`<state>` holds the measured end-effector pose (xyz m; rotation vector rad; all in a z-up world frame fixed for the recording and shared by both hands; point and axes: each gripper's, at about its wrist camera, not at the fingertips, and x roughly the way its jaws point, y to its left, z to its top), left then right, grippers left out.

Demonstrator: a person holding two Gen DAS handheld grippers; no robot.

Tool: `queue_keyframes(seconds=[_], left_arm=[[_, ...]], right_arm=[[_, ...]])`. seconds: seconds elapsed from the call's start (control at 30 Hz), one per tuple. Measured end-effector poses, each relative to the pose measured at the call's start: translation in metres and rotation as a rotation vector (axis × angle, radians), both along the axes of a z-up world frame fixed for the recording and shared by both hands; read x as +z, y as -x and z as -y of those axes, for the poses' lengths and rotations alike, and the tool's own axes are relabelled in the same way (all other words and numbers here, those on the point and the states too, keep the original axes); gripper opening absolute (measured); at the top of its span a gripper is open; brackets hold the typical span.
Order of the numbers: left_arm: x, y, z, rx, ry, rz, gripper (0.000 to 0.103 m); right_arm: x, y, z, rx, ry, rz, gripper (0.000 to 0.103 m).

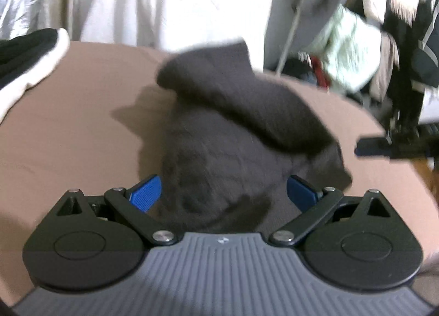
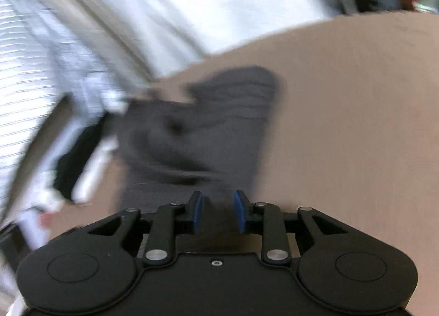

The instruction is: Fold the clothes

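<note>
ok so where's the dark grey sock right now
The dark grey sock lies on the tan surface, centre of both wrist views, just ahead of the left gripper, with a black-and-white garment far left.

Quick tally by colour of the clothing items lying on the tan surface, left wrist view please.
Dark grey knit garment, partly folded over itself: 1
Black garment with white trim, at the left edge: 1
Total: 2
The pile behind the tan surface is too blurred to count.

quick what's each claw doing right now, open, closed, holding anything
Left claw: open wide around the dark grey garment, pads not gripping.
Right claw: partly open, holding nothing.
</note>
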<state>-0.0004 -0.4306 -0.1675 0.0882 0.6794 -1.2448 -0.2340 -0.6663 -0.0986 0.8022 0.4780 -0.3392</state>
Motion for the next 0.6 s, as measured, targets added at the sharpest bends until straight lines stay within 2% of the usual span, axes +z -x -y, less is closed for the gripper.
queue_keyframes(seconds=[0.07,0.1,0.13,0.17,0.2,0.27,0.37,0.43,0.5,0.6], left_arm=[[0.004,-0.002,-0.004,-0.063,0.065,-0.044,0.095],[0.005,0.002,-0.004,-0.119,0.086,-0.063,0.084],[0.005,0.005,-0.002,-0.177,0.100,-0.077,0.080],[0.003,0.010,0.002,-0.233,0.098,-0.083,0.080],[0.000,0.014,0.006,-0.270,0.085,-0.085,0.080],[-0.009,0.020,0.017,-0.269,0.029,-0.086,0.080],[-0.018,0.018,0.025,-0.277,-0.044,-0.125,0.080],[-0.017,0.015,0.024,-0.309,-0.062,-0.162,0.080],[-0.018,0.009,0.023,-0.327,-0.085,-0.246,0.080],[-0.036,-0.006,0.025,-0.338,-0.142,-0.487,0.084]], right_arm=[[0.002,-0.011,-0.004,0.057,0.010,0.043,0.035],[0.002,-0.018,-0.006,0.063,0.020,0.045,0.041],[-0.001,-0.025,-0.006,0.063,0.030,0.036,0.048],[-0.005,-0.033,-0.006,0.072,0.040,0.022,0.049],[-0.009,-0.042,-0.006,0.083,0.050,0.007,0.049],[-0.013,-0.070,-0.002,0.133,0.090,-0.040,0.050],[-0.021,-0.096,0.000,0.150,0.219,-0.183,0.051],[-0.034,-0.102,0.002,0.176,0.198,-0.270,0.051],[-0.040,-0.102,0.002,0.212,0.162,-0.326,0.051],[-0.030,-0.082,-0.012,0.322,0.127,-0.335,0.051]])
